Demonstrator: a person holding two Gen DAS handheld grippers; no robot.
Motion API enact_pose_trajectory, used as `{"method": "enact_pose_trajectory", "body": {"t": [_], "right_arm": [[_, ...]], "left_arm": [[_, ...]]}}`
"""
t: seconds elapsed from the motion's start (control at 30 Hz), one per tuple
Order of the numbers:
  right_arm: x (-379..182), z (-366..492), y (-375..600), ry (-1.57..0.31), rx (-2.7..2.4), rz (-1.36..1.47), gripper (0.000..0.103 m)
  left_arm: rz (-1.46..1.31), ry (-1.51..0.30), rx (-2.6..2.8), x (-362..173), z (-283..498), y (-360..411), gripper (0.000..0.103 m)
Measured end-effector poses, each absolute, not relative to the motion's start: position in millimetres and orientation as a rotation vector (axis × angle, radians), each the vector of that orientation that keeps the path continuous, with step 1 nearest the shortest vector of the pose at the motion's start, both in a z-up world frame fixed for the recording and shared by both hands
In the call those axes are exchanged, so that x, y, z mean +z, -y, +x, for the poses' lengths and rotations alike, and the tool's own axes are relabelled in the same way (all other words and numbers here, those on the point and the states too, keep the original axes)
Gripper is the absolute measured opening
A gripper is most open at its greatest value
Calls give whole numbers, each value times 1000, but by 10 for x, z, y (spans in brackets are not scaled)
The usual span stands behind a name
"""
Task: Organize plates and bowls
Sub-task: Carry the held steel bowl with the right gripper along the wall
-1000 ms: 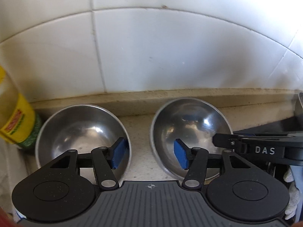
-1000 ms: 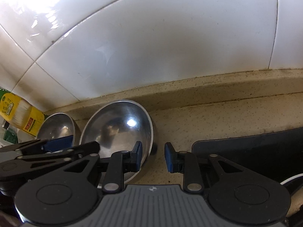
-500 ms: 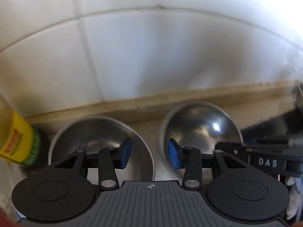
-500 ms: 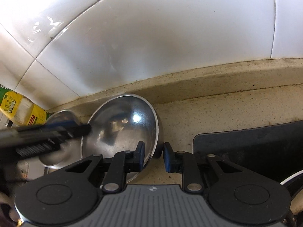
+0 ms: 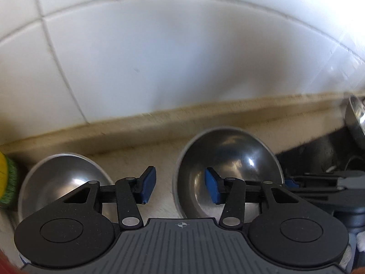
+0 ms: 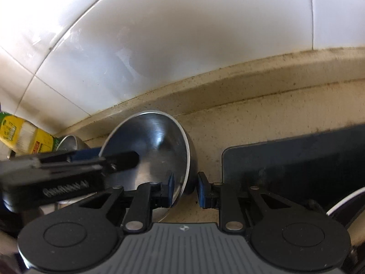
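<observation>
Beneath everything, speckled beige tabletop (image 6: 262,123). Nearest, right claw (image 6: 186,190), pinched tight on the right-hand rim of a round stainless-steel bowl (image 6: 155,141): one blue pad inside against the polished wall, the other against the outer wall. Bowl tipped up on edge, opening turned leftward; whether its underside still meets the tabletop hidden behind the claw. Left claw (image 5: 180,187) reaching in from the left, pads apart and just now widened further, straddling the left rim of the same bowl without pressing it: right pad hanging inside the hollow, left pad outside over bare tabletop. Just left of that, second steel bowl (image 5: 61,178), opening up, apart from the first with a strip of tabletop between. Right of the held bowl, flat black mat (image 6: 296,159), near but not touching. Farther left, yellow-and-green labelled bottle (image 6: 25,137), close beside the second steel bowl. Farthest, low beige ledge (image 5: 182,118), then glossy white tiled wall (image 5: 182,57).
</observation>
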State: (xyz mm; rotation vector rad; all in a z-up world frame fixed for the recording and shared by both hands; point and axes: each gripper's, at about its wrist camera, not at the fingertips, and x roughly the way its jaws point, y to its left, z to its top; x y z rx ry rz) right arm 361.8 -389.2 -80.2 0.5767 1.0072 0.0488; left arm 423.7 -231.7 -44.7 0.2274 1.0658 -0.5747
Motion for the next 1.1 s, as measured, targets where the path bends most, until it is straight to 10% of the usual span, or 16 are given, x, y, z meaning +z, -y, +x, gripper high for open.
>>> {"method": "enact_pose_trajectory", "body": {"t": [0.3, 1.1], "right_arm": [[-832, 3561, 3867, -975, 55, 577, 23], [-196, 3220, 3652, -853, 76, 511, 21]], "left_arm": [[345, -1026, -559, -577, 4011, 2367, 35], [376, -866, -528, -103, 3581, 2330, 42]]}}
